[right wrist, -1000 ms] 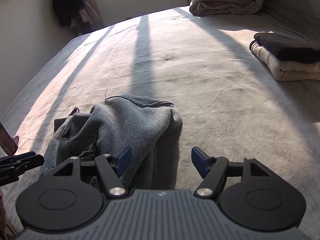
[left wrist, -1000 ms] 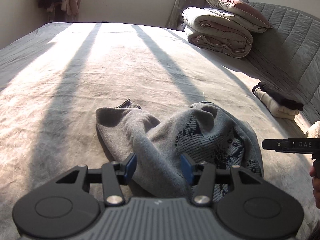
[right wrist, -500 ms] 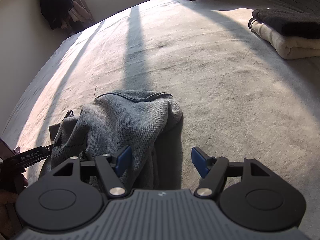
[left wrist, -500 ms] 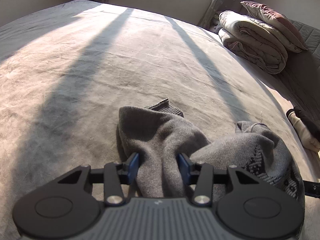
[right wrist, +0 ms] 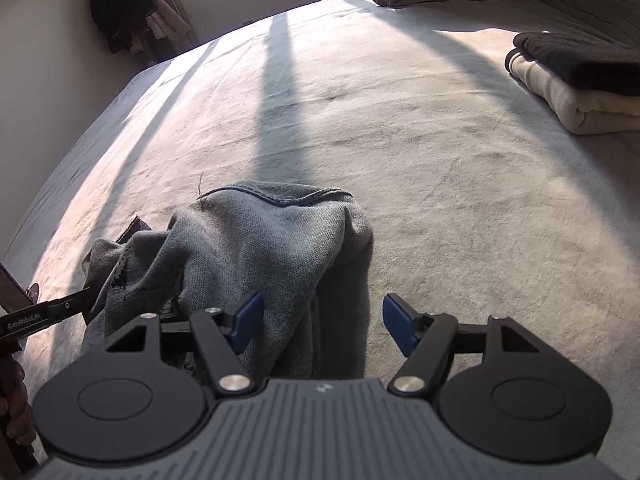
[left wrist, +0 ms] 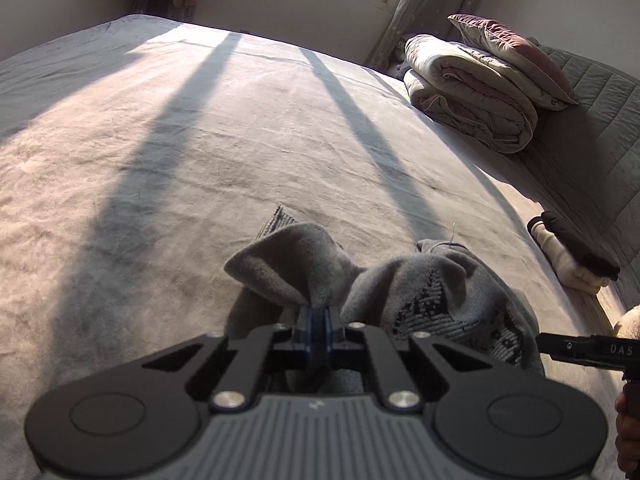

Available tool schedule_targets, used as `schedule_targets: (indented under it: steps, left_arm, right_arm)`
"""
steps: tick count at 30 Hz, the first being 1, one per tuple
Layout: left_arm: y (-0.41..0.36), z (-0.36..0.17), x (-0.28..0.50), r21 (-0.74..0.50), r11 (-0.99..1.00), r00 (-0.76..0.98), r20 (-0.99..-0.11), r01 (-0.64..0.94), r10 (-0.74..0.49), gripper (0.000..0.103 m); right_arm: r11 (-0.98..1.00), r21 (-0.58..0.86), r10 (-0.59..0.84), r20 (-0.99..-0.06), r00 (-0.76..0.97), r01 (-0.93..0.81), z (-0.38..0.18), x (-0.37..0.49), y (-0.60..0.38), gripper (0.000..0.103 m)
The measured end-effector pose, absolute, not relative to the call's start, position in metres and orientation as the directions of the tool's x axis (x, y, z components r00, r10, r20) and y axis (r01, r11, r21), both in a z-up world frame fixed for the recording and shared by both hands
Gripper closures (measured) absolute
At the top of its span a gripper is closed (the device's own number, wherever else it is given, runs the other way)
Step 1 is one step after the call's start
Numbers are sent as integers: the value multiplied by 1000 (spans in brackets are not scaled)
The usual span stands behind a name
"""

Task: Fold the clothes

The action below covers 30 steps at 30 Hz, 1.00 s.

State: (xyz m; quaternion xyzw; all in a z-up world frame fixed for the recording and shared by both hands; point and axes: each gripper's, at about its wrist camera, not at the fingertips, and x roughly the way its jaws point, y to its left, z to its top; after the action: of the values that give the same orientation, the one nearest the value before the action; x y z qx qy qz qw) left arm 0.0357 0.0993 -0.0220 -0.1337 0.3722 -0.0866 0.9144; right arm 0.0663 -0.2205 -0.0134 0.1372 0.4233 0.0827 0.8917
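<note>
A crumpled grey knit sweater (left wrist: 420, 292) with a dark patterned panel lies bunched on the bed near me. My left gripper (left wrist: 317, 322) is shut on a fold at the sweater's left side, and the cloth puckers up around its blue pads. In the right wrist view the same sweater (right wrist: 256, 248) lies in a heap. My right gripper (right wrist: 320, 320) stands open over its right edge. The left blue pad (right wrist: 248, 320) rests by the cloth and the right pad (right wrist: 398, 326) hangs over bare sheet. Each gripper's black tip shows at the other view's edge.
The grey bed sheet (left wrist: 200, 160) spreads wide, striped with sun and shadow. A folded pile of cream and dark clothes (right wrist: 580, 80) lies at the right. A rolled duvet with a pillow (left wrist: 480, 88) sits at the headboard. Clothes hang (right wrist: 124, 8) by the window.
My left gripper moved in over the sweater's left fold and its jaws came together on it, bunching the cloth. The right gripper stayed open and nearly still.
</note>
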Motion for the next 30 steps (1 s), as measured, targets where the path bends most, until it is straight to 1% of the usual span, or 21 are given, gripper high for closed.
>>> schedule_targets:
  steps: [5, 12, 13, 14, 19, 22, 25, 28, 30]
  left_arm:
    - [108, -4, -1, -338, 937, 692, -656, 88, -301, 99]
    - [121, 23, -53, -390, 903, 695, -598, 182, -399, 100]
    - [121, 25, -57, -391, 900, 693, -595, 193, -408, 100]
    - [121, 26, -63, -394, 895, 686, -594, 208, -421, 103]
    - [122, 26, -87, -404, 868, 645, -588, 287, -487, 103]
    - [123, 20, -85, -382, 877, 651, -593, 291, -475, 103]
    - [126, 13, -76, -362, 892, 660, -605, 269, -445, 99]
    - [129, 6, -60, -362, 901, 658, -621, 240, -425, 89]
    - [126, 3, -47, -348, 911, 661, -634, 221, -402, 71]
  right_arm:
    - [952, 302, 262, -724, 639, -47, -8, 59, -216, 33]
    - [959, 279, 246, -717, 652, -54, -5, 51, -212, 33]
    - [959, 278, 243, -718, 653, -51, -5, 50, -212, 33]
    - [959, 279, 242, -718, 653, -48, -5, 50, -212, 33]
    - [958, 282, 243, -718, 652, -46, -6, 46, -211, 33]
    - [960, 276, 238, -725, 646, -44, -9, 46, -209, 33]
    - [959, 281, 234, -732, 640, -29, -14, 48, -209, 33]
    - [955, 296, 235, -736, 635, -10, -17, 52, -211, 33]
    - [954, 299, 234, -738, 633, -4, -19, 54, -210, 33]
